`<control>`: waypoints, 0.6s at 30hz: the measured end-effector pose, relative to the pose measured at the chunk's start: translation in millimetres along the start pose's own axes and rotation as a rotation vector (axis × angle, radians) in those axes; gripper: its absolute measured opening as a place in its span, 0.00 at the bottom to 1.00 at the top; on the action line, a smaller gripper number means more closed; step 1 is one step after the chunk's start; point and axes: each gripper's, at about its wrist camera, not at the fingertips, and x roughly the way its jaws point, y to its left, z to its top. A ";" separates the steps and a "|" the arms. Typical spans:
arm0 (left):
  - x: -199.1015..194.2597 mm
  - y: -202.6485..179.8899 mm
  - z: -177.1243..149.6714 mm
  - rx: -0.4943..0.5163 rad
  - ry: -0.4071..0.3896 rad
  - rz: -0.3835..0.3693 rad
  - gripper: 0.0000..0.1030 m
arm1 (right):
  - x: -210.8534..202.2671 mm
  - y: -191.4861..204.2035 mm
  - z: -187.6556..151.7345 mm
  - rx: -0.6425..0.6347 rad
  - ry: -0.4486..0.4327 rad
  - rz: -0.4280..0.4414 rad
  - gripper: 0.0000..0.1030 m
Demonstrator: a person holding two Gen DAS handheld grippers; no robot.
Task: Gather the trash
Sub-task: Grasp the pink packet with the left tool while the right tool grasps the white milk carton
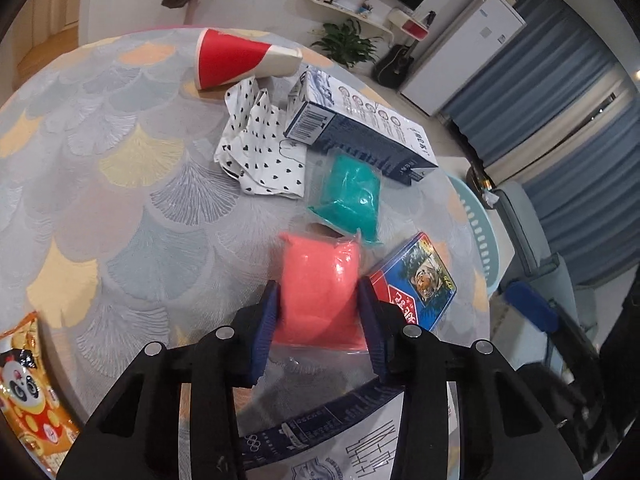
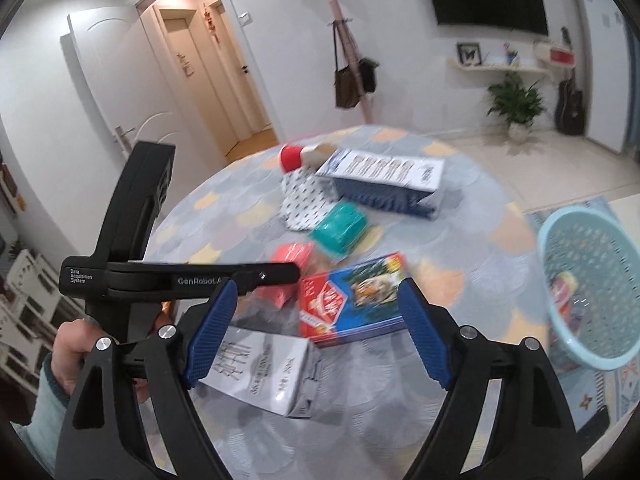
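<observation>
My left gripper (image 1: pixel 318 300) is shut on a pink packet in clear wrap (image 1: pixel 320 280), at the table surface. The packet also shows in the right wrist view (image 2: pixel 290 268), partly behind the left gripper's body. A teal packet (image 1: pixel 352 196) lies just beyond it. A red and blue tiger box (image 1: pixel 416 284) lies to the right. My right gripper (image 2: pixel 316 312) is open above the tiger box (image 2: pixel 352 292). A light blue basket (image 2: pixel 592 280) with some trash stands beside the table on the right.
A round table (image 1: pixel 120 160) with a fan-pattern cloth carries a red paper cup (image 1: pixel 240 60), a heart-print wrapper (image 1: pixel 260 148), a long blue and white carton (image 1: pixel 360 128), a white flat box (image 2: pixel 264 372) and an orange panda snack bag (image 1: pixel 28 392).
</observation>
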 end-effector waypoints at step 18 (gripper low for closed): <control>-89.8 36.8 -27.8 -0.049 -0.182 0.043 0.37 | 18.3 50.3 -45.2 -0.193 0.283 0.190 0.61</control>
